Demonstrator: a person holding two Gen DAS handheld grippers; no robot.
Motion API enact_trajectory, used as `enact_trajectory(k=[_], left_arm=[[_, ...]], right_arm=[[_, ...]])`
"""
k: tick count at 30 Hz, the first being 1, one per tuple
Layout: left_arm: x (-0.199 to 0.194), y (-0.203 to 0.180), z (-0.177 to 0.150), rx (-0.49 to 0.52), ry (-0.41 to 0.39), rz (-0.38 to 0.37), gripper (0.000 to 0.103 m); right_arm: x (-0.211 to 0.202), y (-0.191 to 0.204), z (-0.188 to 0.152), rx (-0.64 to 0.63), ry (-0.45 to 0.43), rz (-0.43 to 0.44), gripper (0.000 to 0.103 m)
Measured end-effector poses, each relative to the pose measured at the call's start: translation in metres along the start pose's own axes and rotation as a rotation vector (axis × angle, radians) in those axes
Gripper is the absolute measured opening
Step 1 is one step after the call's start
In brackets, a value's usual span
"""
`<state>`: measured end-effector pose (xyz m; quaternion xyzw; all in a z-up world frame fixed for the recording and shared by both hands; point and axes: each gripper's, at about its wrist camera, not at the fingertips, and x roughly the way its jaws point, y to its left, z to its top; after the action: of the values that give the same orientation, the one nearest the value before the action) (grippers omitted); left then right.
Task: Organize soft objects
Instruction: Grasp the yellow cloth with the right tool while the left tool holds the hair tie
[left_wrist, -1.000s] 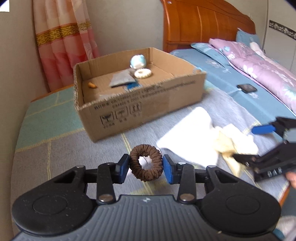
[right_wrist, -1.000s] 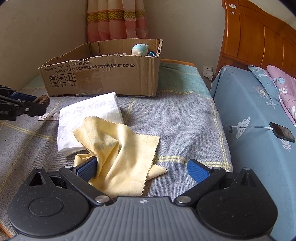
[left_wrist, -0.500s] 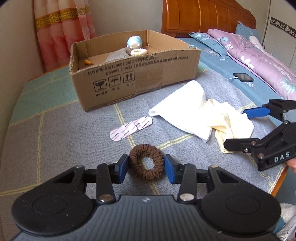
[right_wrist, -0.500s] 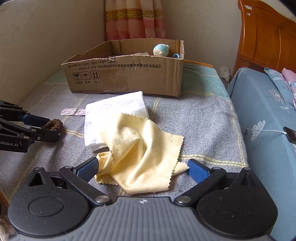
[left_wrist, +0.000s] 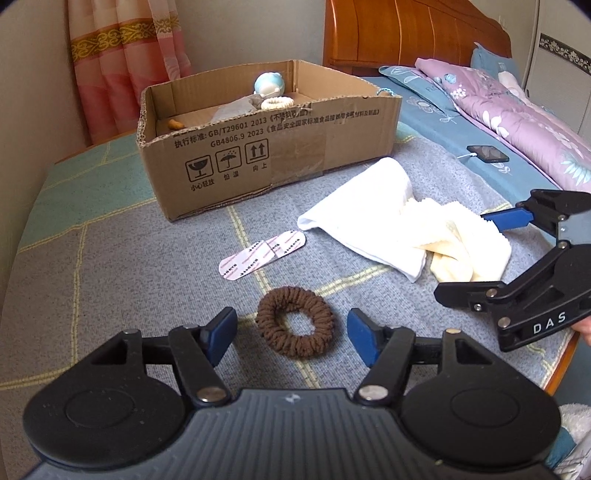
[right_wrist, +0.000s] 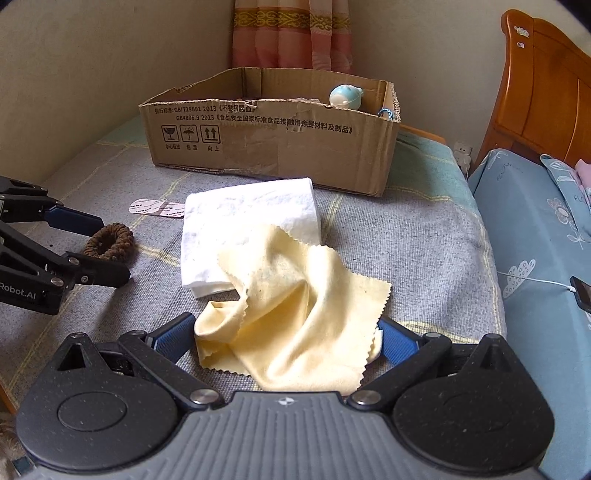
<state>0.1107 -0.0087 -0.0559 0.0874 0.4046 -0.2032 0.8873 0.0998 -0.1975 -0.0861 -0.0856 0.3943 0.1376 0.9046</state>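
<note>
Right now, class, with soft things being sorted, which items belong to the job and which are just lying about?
Belong to the job:
brown hair tie
white towel
yellow cloth
cardboard box

Just lying about:
bandage strips
phone
purple quilt

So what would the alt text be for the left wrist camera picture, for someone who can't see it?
A handheld left gripper with jaws apart, just opened, frames a brown hair scrunchie lying free on a grey blanket. Beyond lie a pink-printed packet, a white towel under a yellow cloth, and an open cardboard box. The right gripper reaches in at the right edge.
</note>
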Motion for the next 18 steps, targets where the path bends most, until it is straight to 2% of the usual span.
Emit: enact_trajectory(k=[6, 12, 13, 15, 18], left_arm=[[0.0, 0.0, 0.0, -0.007, -0.006, 0.002, 0.066], [0.001, 0.001, 0.001, -0.01, -0.004, 0.002, 0.065], [0.001, 0.001, 0.001, -0.011, -0.005, 0.003, 0.065], [0.0, 0.001, 0.001, -0.009, -0.005, 0.005, 0.062], [-0.001, 0.001, 0.002, -0.012, -0.007, 0.005, 0.051]], right_arm=[[-0.002, 0.0, -0.001, 0.0, -0.016, -0.014, 0.1], [-0.007, 0.0, 0.0, -0.006, -0.031, -0.021, 0.081], [-0.008, 0.001, 0.0, -0.005, -0.032, -0.018, 0.076], [-0.009, 0.002, 0.001, -0.004, -0.032, -0.015, 0.068], [-0.01, 0.004, 0.001, -0.012, -0.035, -0.026, 0.059]])
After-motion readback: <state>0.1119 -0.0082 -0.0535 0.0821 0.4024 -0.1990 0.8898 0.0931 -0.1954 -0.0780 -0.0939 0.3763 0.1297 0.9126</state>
